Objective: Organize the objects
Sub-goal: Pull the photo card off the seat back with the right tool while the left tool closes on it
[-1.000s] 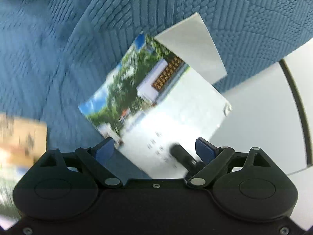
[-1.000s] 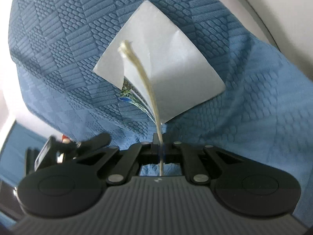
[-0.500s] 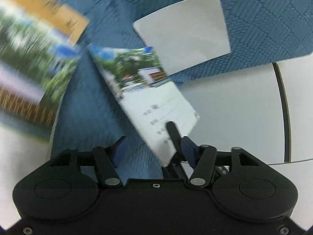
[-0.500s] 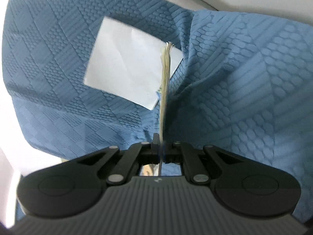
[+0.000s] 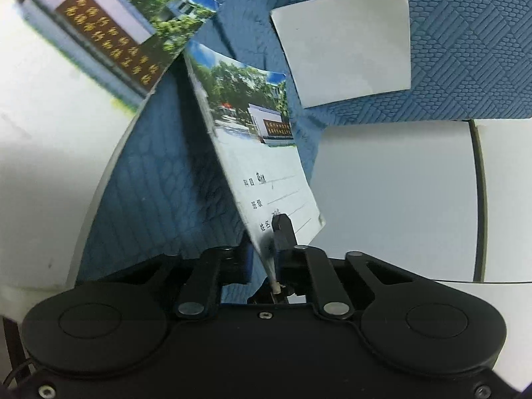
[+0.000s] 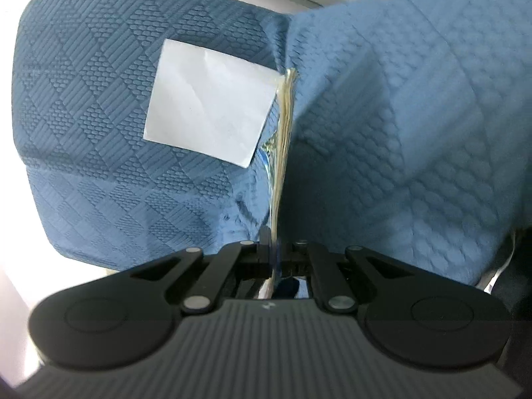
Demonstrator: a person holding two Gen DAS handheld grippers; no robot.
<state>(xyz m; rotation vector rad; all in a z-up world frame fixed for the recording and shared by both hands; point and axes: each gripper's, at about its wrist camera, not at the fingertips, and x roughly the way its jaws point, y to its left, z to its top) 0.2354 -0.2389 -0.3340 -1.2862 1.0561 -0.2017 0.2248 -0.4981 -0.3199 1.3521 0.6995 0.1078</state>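
Blue quilted cloth [image 5: 465, 50] covers most of the white table [image 5: 399, 199], and it is bunched into a raised fold on the far side in the right wrist view. On it a blank white sheet [image 5: 342, 46] lies flat, and at the left a second booklet [image 5: 109, 30] with a photo cover sits near the cloth's edge (another brownish corner shows behind it, too little to name). I hold the thin exercise booklet [image 5: 262, 153] in the air above the cloth, tilted on its edge, with both tools: my right gripper [image 6: 277, 256] is fully closed on its lower edge, and the jaws of my left gripper [image 5: 266, 259] have just been closing and now pinch the same booklet near the corner. I judge the sorting is only partly done, since the booklet is not yet placed anywhere and the sheet lies loose.
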